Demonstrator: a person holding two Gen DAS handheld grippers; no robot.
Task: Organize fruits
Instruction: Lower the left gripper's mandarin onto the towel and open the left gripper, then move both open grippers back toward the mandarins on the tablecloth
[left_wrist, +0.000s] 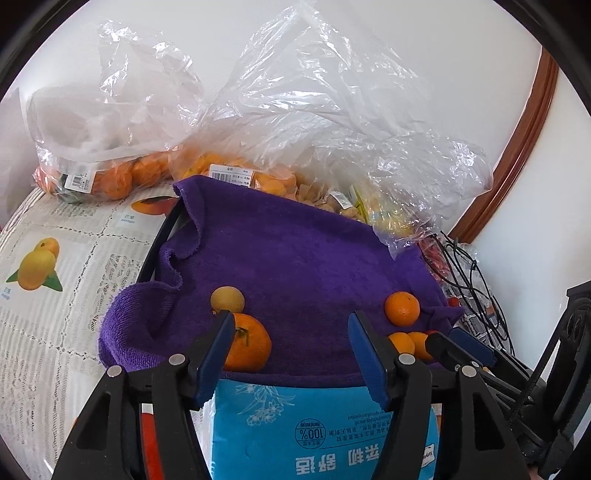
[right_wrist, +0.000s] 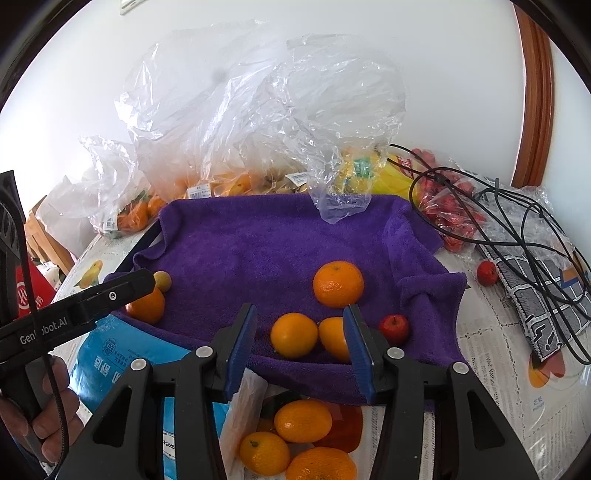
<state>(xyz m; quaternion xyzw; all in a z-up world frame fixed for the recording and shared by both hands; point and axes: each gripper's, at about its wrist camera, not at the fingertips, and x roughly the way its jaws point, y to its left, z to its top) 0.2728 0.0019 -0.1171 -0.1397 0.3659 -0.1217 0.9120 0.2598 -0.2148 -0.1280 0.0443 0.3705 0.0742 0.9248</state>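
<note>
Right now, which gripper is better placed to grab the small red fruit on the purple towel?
Right. The right gripper is open with the small red fruit just outside its right finger; the left gripper sits across the purple towel by the stemmed orange.

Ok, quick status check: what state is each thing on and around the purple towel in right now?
Left tool: open, nothing held.
Right tool: open, two small oranges between its fingers, not gripped.
Purple towel: spread out, corners rumpled.
Large orange: loose on the towel.
Stemmed orange: loose by the left tool.
Small red fruit: on the towel's edge.
Clear plastic bags: open, crumpled.
</note>
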